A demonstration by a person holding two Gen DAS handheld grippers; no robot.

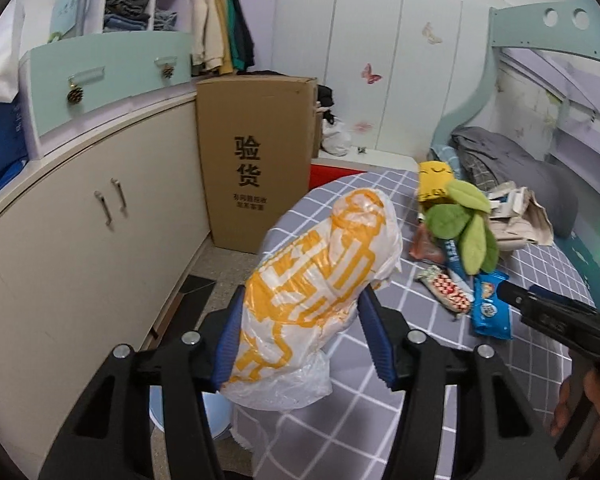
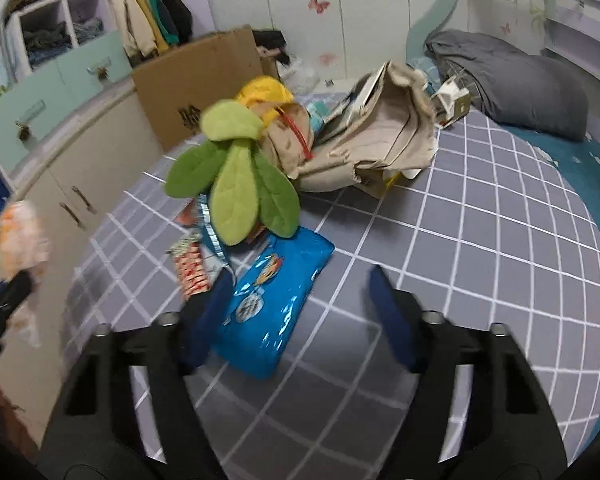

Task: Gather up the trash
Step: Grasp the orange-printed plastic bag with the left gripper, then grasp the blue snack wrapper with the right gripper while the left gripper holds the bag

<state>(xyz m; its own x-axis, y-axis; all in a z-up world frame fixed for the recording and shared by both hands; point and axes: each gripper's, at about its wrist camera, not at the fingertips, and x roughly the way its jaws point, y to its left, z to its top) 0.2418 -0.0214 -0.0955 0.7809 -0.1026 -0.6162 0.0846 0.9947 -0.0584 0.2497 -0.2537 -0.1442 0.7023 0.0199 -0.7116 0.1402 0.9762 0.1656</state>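
Grey checked bedding (image 2: 480,248) with white grid lines covers the bed you are working over, and cream cabinets (image 1: 80,240) run along its left side with a tall cardboard box (image 1: 256,160) at their end. Your left tongs (image 1: 300,336) are clamped on a white plastic bag printed in orange (image 1: 320,292), held up over the bed's edge. Your right tongs (image 2: 296,312) stand spread apart, low over the bedding, with a blue snack packet (image 2: 272,308) touching the left finger and reaching into the gap. Just beyond it lie a red-and-white wrapper (image 2: 190,268), a green-leafed plush toy (image 2: 236,184) and crumpled brown paper (image 2: 384,148). Bold characters 验货 are printed on the box; the packet's lettering is too small to read.
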